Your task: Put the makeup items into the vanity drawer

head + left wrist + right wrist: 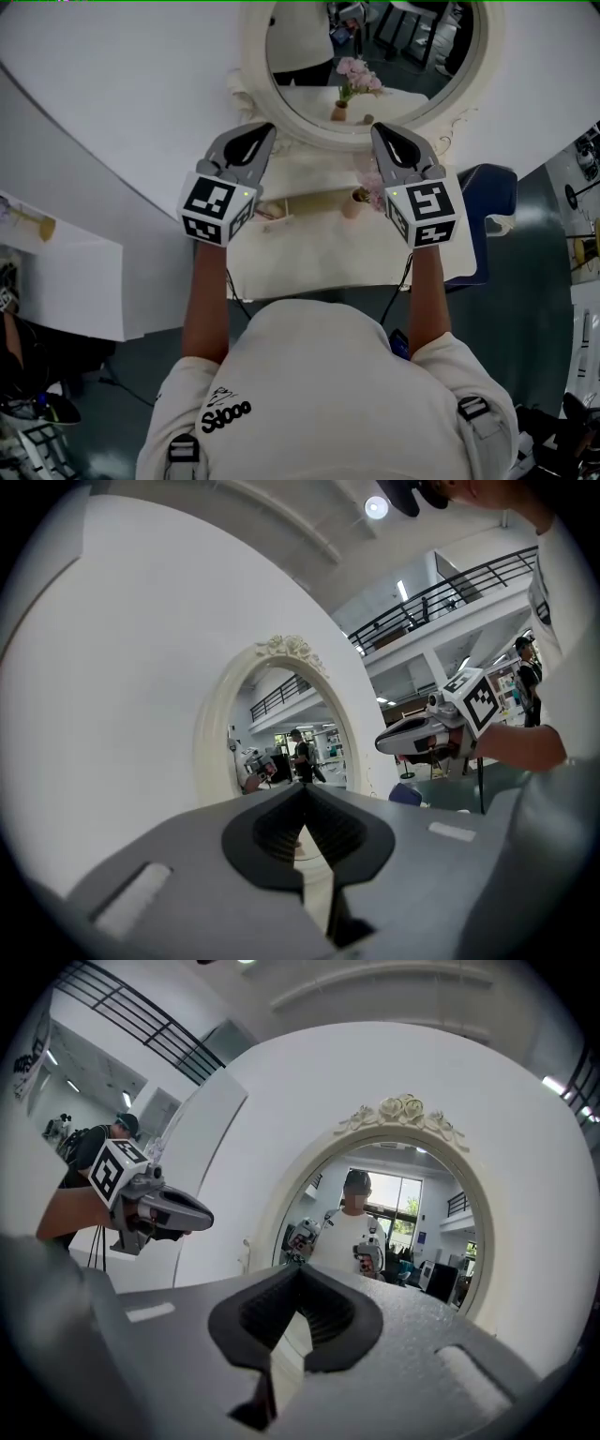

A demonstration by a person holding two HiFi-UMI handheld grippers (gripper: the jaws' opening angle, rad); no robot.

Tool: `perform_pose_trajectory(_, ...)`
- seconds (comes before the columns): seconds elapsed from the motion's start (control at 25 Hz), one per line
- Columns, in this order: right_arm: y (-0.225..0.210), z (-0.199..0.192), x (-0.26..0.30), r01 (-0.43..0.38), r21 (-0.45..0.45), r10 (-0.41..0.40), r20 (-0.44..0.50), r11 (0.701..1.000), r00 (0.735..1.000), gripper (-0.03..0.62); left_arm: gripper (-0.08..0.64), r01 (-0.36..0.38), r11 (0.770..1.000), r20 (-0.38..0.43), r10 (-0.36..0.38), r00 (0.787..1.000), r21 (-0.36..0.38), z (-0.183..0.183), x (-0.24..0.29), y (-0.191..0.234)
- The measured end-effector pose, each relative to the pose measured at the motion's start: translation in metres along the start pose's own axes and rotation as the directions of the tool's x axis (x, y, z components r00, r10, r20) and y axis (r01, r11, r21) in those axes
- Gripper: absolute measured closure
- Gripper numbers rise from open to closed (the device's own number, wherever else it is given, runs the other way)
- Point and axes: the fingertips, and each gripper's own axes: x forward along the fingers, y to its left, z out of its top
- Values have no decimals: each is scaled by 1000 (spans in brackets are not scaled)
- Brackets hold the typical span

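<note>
in the head view i see both tools grey: left gripper (267,129) at ten o'clock, right gripper (378,130) at two, each with a cube of black-and-white square markers. their ribbed pads (277,834) are black. the mirror frame (281,117) at twelve is cream, like the vanity top (309,267) at centre. pink flowers (358,75) show in the glass. a blue chair (495,187) at three; the person's shirt (328,394) at six is white with black lettering.
</note>
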Motion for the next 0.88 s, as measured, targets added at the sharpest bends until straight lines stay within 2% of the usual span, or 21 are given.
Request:
perform_pose_trajectory(0.2,-2,8,-2,3,-10,-3,19,1000,1000,591,541,11,1000,23,-12,1000,20,14,1,-3)
perform_pose_trajectory(0.88,10,7,1,-21,3,20,18,1000,1000,591,541,12,1000,23,-13,1000,13,10,-7,-4)
